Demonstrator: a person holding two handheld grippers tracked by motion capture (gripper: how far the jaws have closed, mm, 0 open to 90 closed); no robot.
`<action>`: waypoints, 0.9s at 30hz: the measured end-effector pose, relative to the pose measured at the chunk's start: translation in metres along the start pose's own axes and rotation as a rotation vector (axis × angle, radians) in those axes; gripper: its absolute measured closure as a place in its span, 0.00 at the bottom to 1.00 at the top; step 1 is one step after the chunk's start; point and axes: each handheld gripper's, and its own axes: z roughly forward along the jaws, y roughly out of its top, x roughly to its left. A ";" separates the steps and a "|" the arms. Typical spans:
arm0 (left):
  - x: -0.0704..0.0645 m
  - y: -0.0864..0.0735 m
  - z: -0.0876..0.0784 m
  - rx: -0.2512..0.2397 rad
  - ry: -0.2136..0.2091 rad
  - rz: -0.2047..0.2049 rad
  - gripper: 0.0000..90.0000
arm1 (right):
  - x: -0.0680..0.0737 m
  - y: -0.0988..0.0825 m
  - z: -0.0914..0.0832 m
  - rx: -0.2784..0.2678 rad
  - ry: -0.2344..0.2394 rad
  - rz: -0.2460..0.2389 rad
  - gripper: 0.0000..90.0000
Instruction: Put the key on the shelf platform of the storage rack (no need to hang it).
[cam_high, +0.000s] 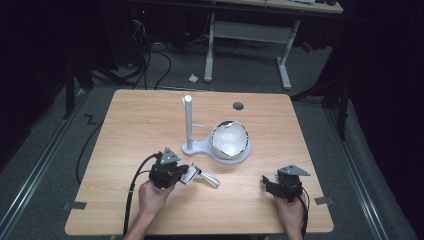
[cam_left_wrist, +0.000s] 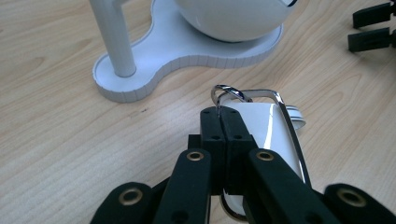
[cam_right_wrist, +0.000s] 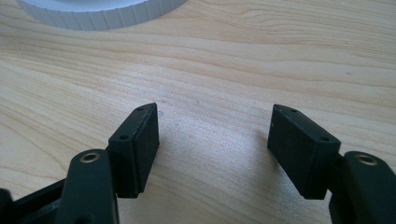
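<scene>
On the left of the wooden desk (cam_high: 125, 120), the left tool (cam_high: 181, 175) is clamped shut on the thin metal ring (cam_left_wrist: 228, 91) at the end of a shiny white and chrome object (cam_high: 200, 176), which lies tilted near the desk's front, just in front of the white stand. That white stand (cam_high: 200, 146) carries an upright post (cam_high: 188, 120) on its left lobe and a white bowl (cam_high: 229, 138) on its right lobe, close behind the held object. Further right, the right tool (cam_high: 267, 184) sits low over bare wood with its jaws spread wide and nothing between them, well apart from the stand.
</scene>
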 end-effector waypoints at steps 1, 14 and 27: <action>0.001 0.002 -0.001 -0.003 -0.005 0.000 1.00 | 0.000 0.000 0.000 0.000 0.000 0.000 0.38; -0.001 0.026 -0.017 -0.063 -0.053 0.029 1.00 | 0.000 0.000 0.000 0.000 0.000 0.000 0.38; -0.005 0.045 -0.023 -0.070 -0.061 0.078 1.00 | 0.000 0.000 0.000 0.000 0.000 0.000 0.38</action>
